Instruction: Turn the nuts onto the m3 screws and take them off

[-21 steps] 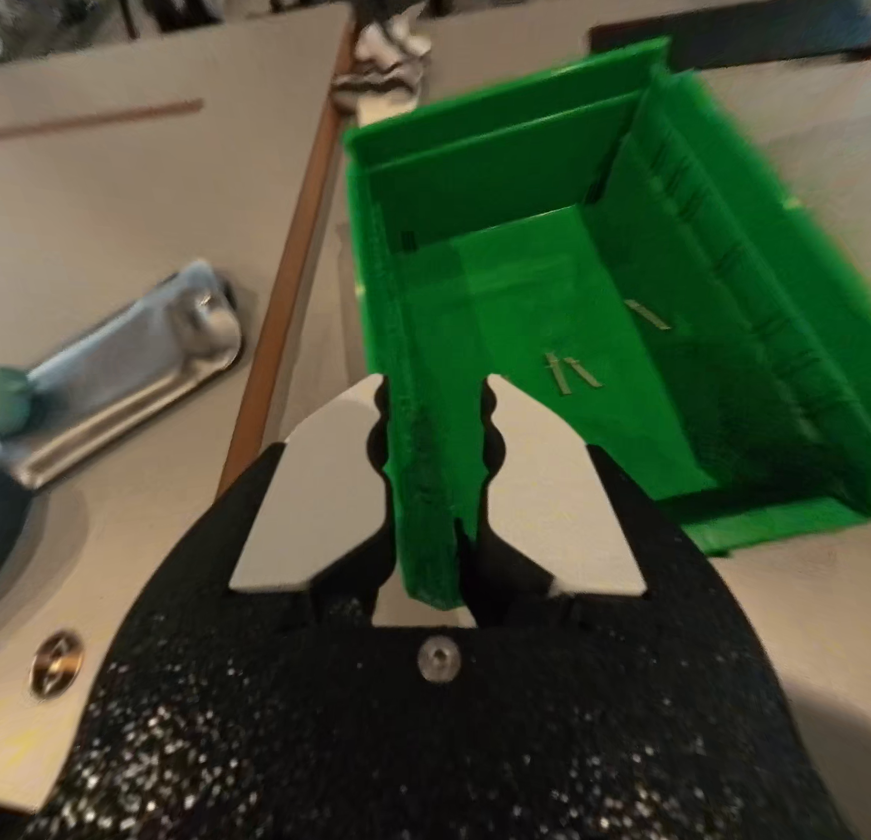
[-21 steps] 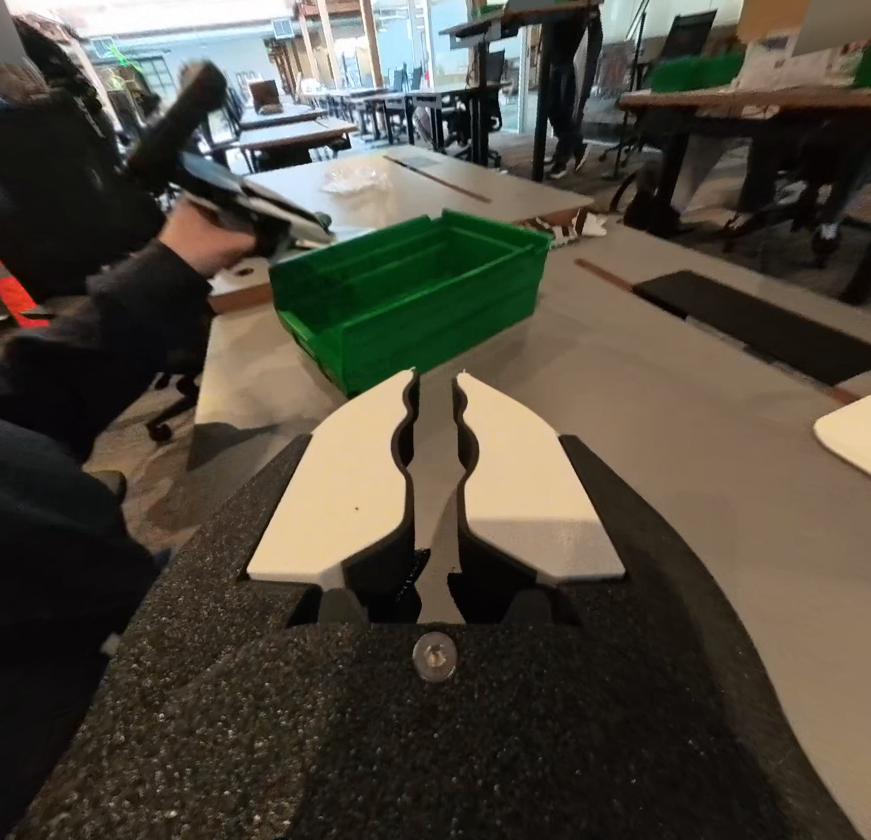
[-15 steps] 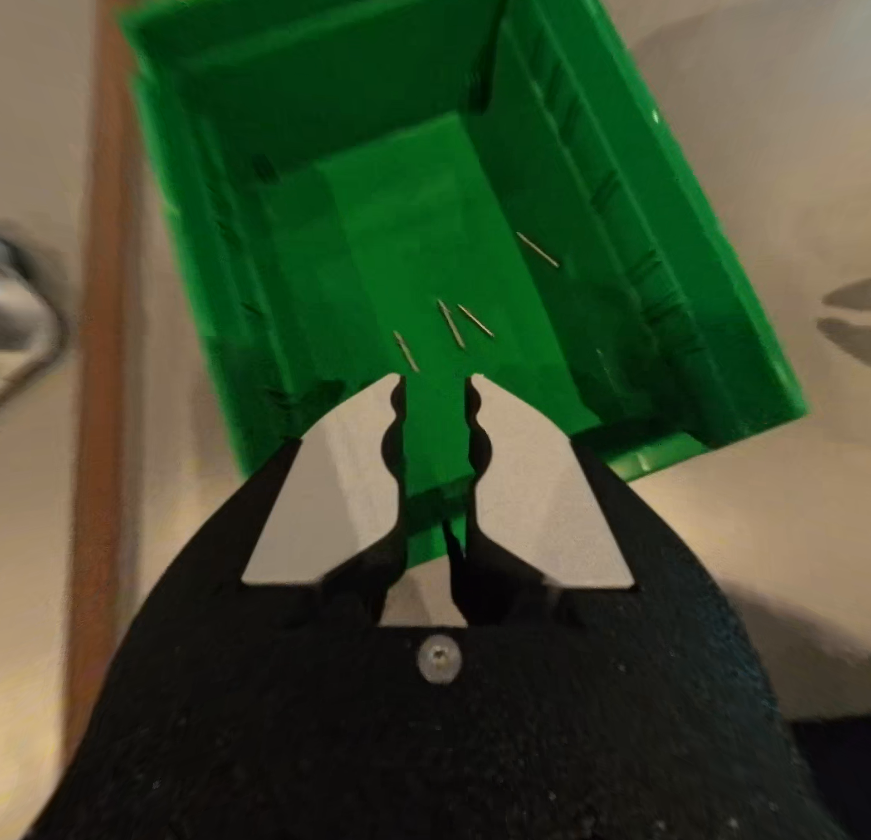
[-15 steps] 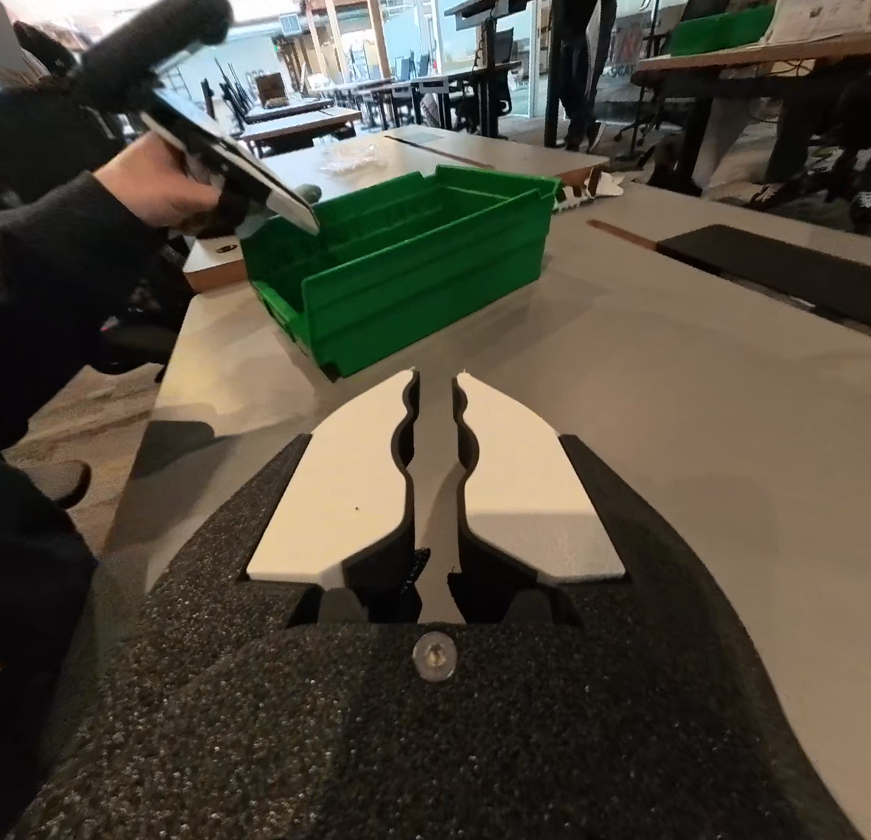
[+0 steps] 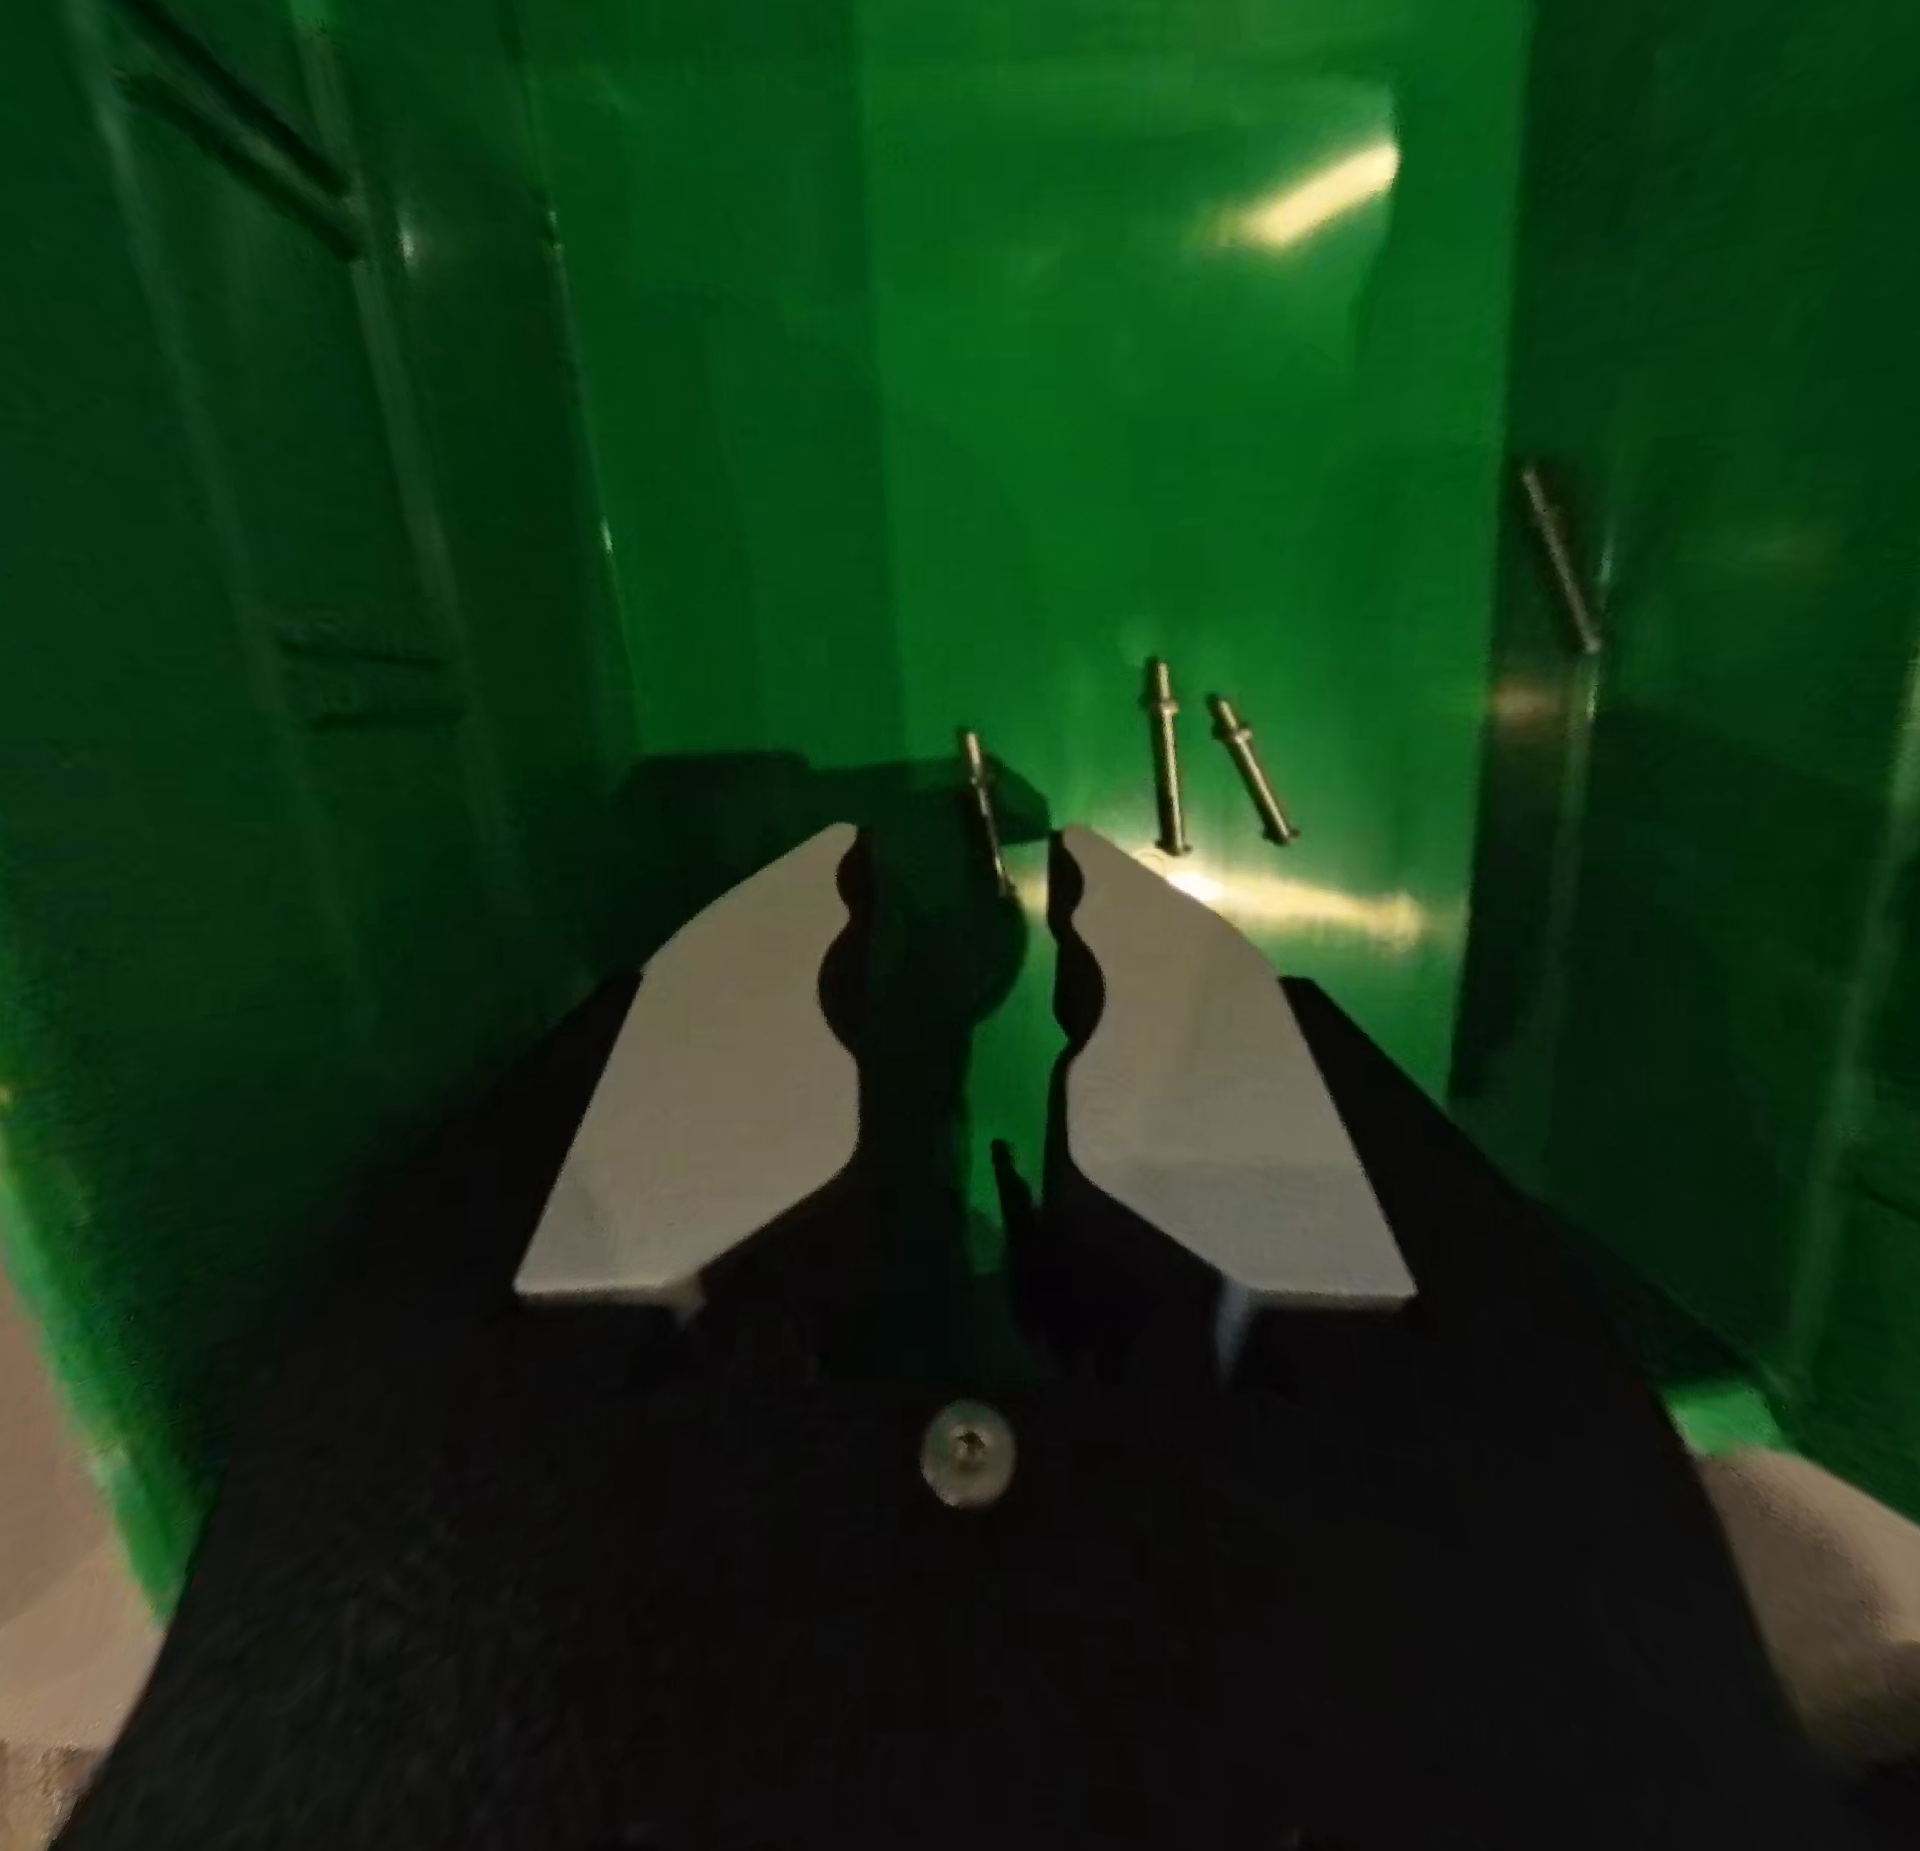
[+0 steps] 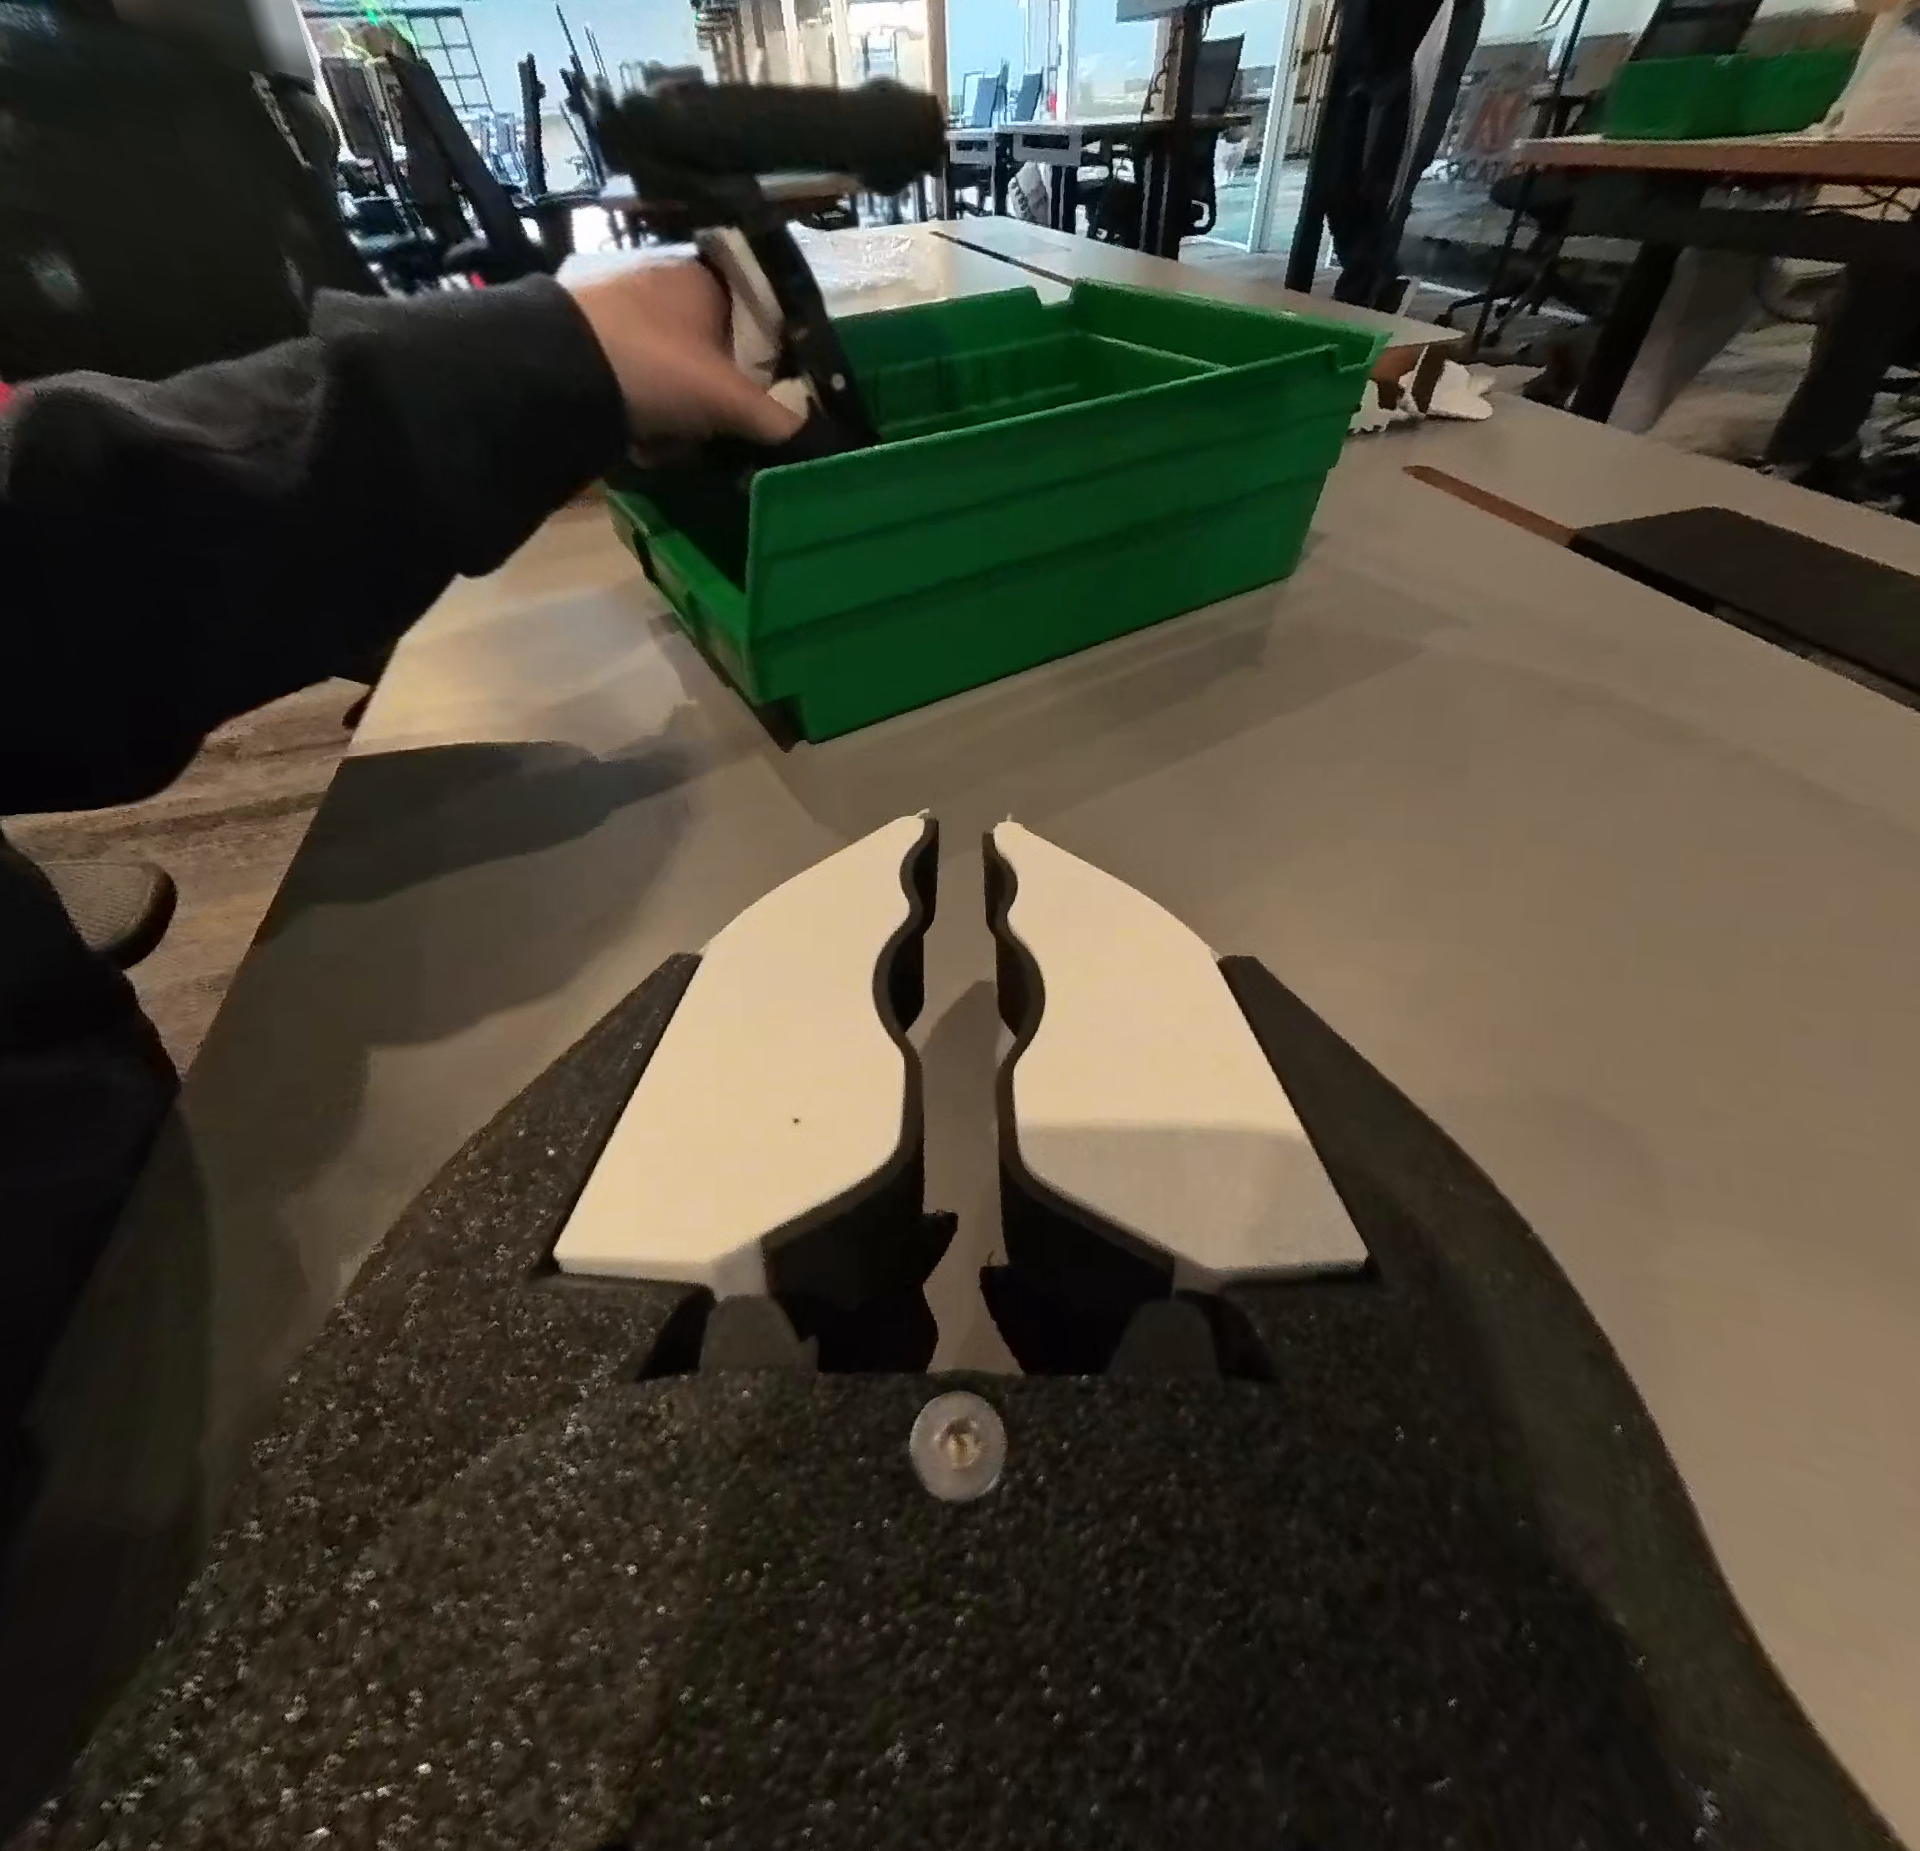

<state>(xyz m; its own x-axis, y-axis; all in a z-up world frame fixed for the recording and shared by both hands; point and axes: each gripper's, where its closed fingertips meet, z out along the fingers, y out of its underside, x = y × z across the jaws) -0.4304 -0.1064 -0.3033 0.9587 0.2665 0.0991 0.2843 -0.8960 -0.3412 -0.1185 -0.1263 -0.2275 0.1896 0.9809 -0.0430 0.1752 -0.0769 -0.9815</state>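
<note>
My left gripper (image 5: 956, 840) is open and empty, low inside the green bin (image 5: 1091, 399). One screw with a nut on it (image 5: 985, 814) lies on the bin floor just ahead of the fingertips, untouched. Two more screws with nuts (image 5: 1166, 757) (image 5: 1252, 767) lie to its right. A fourth screw (image 5: 1556, 570) lies by the right wall. My right gripper (image 6: 964, 825) is open with a narrow gap and empty, over the grey table (image 6: 1455, 866) in front of the bin (image 6: 1039, 575). The right wrist view shows the left gripper (image 6: 790, 347) dipping into the bin, its fingers hidden.
A person's hand and dark sleeve (image 6: 312, 471) reach over the bin's left end. A black mat (image 6: 1766, 586) lies on the table at the right. Other desks, chairs and another green bin (image 6: 1714, 92) stand behind. The tips of one gripper are about 35 cm away from the tips of the other. My right tips are about 25 cm from the fourth screw (image 5: 1556, 570), my left tips only 11 cm.
My left gripper has swung over the bin and gone down inside it, close to the screws, still open. My right gripper has come a little closer to the bin.
</note>
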